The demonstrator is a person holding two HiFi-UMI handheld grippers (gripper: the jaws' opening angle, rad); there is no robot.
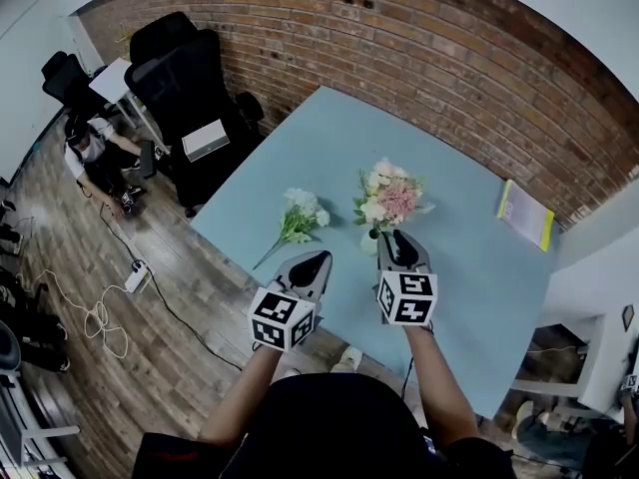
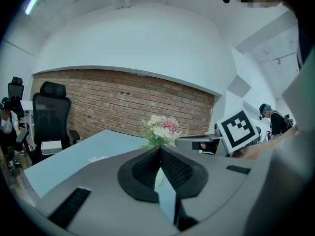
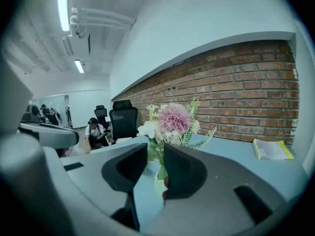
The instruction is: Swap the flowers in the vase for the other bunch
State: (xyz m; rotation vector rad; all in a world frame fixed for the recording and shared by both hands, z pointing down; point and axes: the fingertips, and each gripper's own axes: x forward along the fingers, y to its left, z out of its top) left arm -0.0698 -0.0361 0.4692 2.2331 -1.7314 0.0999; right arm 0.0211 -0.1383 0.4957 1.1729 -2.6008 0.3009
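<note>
A pink and white bouquet (image 1: 387, 198) stands in a small white vase (image 1: 368, 242) near the middle of the light-blue table (image 1: 469, 257). My right gripper (image 1: 397, 236) reaches in at the bouquet's base. In the right gripper view its jaws (image 3: 155, 154) are shut on the green stems just above the vase (image 3: 156, 183), with the blooms (image 3: 170, 119) rising over them. A second bunch of white flowers (image 1: 300, 213) lies flat on the table to the left. My left gripper (image 1: 318, 259) hovers near the table's front edge, shut and empty (image 2: 160, 149), pointing toward the bouquet (image 2: 160, 129).
A yellow-edged booklet (image 1: 525, 215) lies at the table's far right. Black office chairs (image 1: 185, 78) stand off the table's left corner by the brick wall (image 1: 399, 38). A person (image 1: 95, 153) sits on the wooden floor beyond them. Cables (image 1: 100, 312) trail across the floor.
</note>
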